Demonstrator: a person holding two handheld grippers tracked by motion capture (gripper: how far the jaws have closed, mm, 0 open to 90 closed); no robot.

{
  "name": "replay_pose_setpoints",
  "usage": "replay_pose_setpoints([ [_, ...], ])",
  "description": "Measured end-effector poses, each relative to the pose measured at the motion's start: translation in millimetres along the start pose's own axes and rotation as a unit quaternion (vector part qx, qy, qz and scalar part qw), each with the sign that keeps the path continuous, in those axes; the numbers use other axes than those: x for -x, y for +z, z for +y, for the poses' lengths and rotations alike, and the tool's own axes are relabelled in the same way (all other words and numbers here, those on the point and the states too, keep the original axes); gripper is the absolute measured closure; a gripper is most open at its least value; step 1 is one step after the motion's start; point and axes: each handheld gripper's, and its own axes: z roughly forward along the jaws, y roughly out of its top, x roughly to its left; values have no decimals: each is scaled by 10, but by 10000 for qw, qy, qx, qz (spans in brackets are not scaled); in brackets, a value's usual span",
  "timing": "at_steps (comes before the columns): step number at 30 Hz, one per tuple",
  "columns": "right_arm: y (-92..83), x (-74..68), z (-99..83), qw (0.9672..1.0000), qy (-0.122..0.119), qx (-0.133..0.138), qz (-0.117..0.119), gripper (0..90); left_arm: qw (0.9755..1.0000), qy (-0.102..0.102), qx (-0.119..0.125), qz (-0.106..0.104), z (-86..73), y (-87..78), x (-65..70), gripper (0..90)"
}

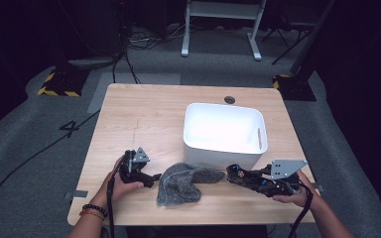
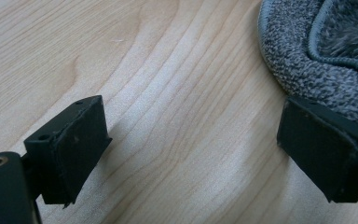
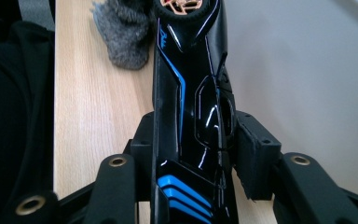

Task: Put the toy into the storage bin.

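My left gripper (image 1: 151, 178) rests low on the wooden table (image 1: 144, 119), near the front edge, held in my left hand (image 1: 121, 186). Its 2 jaws stand wide apart with bare wood between them and nothing gripped. In the left gripper view one jaw sits just beside, possibly touching, the edge of the grey knitted cloth (image 2: 326, 51); I cannot tell which.

My right gripper (image 3: 193, 154) is in my right hand (image 1: 292, 196) at the front right of the table. Its 2 jaws are closed against the sides of a glossy black object with blue stripes (image 3: 191, 102), which projects forward from them. The far end of the object, a round part with orange inside, reaches the grey cloth (image 1: 183, 183).

The cloth lies crumpled on the table between the 2 grippers, directly in front of the white bin (image 1: 223, 131). The bin stands upright right of the table's centre, its front wall just behind the cloth.
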Motion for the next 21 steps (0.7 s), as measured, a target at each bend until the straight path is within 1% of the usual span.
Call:
replay_pose_setpoints([
  [4,-30,-19,45,10000,1,29,-38,572,10000,0,-4,3,0,-1,0,91],
  [9,-76,-49,150,9999,-92,74,-53,572,10000,1,0,-1,0,0,0,91],
  [11,-89,-48,187,9999,-83,119,-38,572,10000,-2,0,1,0,0,0,91],
  [21,-170,-45,367,9997,-190,133,-94,572,10000,-13,-2,14,0,0,3,91],
])
